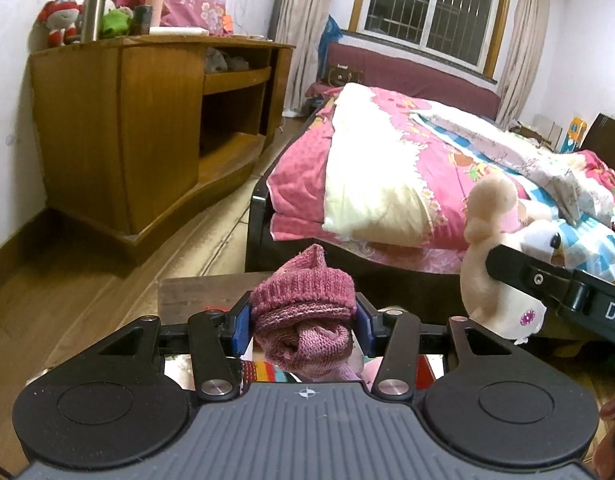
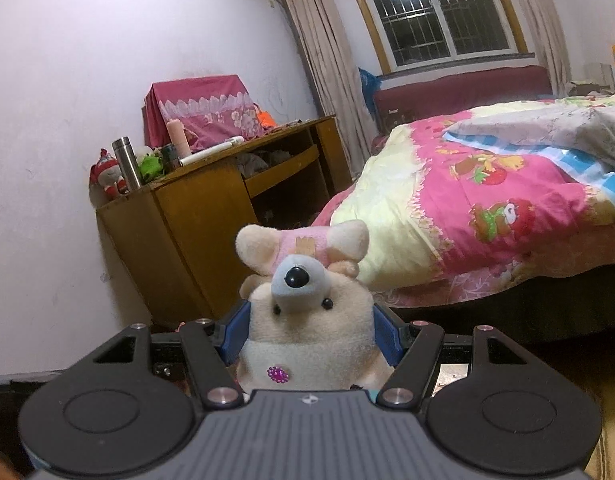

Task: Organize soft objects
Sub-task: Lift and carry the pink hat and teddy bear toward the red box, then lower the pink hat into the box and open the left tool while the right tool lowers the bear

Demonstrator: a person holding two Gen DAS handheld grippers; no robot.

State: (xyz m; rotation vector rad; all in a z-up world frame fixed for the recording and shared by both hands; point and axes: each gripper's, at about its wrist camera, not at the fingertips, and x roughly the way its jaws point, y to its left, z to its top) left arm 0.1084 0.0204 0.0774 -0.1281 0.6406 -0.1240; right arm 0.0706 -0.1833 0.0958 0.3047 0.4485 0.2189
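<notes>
A: Status of left tool (image 1: 303, 322)?
B: Clenched on pink knitted bundle (image 1: 305, 320), held above the dark bench (image 1: 199, 292).
A: Right tool (image 2: 311, 330)?
B: Clamped around cream plush toy (image 2: 307, 320), raised near the bed (image 2: 487, 208).

Both wrist views bedward — shared bed (image 1: 387, 168)

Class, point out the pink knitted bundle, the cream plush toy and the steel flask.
pink knitted bundle (image 1: 303, 300), left wrist view, upper knit fold.
cream plush toy (image 2: 311, 336), right wrist view, belly.
steel flask (image 1: 94, 10), left wrist view, body.
</notes>
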